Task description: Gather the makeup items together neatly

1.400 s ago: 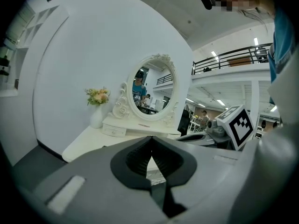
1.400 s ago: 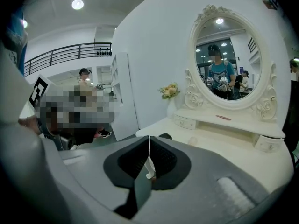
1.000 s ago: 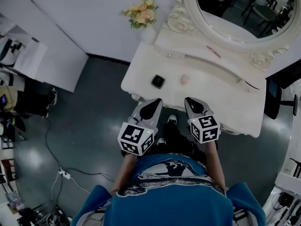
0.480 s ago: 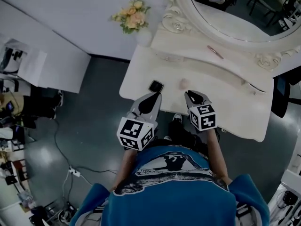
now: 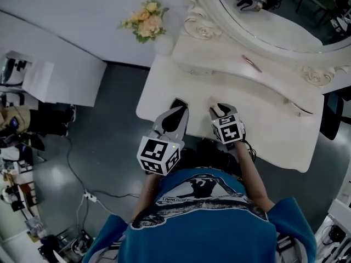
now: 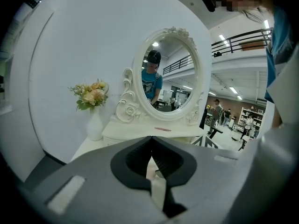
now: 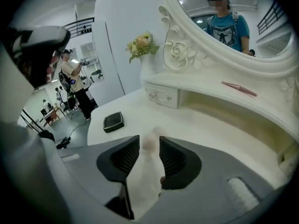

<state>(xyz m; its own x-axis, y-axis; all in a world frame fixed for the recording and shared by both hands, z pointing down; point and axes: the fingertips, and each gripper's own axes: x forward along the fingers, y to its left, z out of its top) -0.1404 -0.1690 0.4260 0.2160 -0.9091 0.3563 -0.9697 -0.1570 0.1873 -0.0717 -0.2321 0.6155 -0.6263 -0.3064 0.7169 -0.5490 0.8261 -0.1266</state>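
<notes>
A pale pink makeup sponge (image 7: 150, 143) lies on the white vanity table (image 5: 274, 136), just at the tips of my right gripper (image 7: 149, 147). Its jaws are opening, the sponge sits in the gap, and the pads do not press it. In the head view the sponge (image 5: 211, 100) peeks out ahead of that gripper (image 5: 218, 109). A black square compact (image 7: 113, 121) lies to the left, partly under my left gripper (image 5: 180, 112), which is shut on nothing (image 6: 151, 137). A pink pencil (image 5: 252, 63) rests on the raised shelf.
An oval mirror (image 5: 285, 15) in a carved white frame stands at the table's back. A vase of flowers (image 5: 143, 21) sits at the back left corner. A thin stick-like item (image 5: 299, 109) lies at the right. Small drawer knobs (image 7: 161, 96) face the tabletop.
Both grippers have moved forward over the table's front edge. The left one now covers part of the compact, and the right one's tips have reached the sponge.
</notes>
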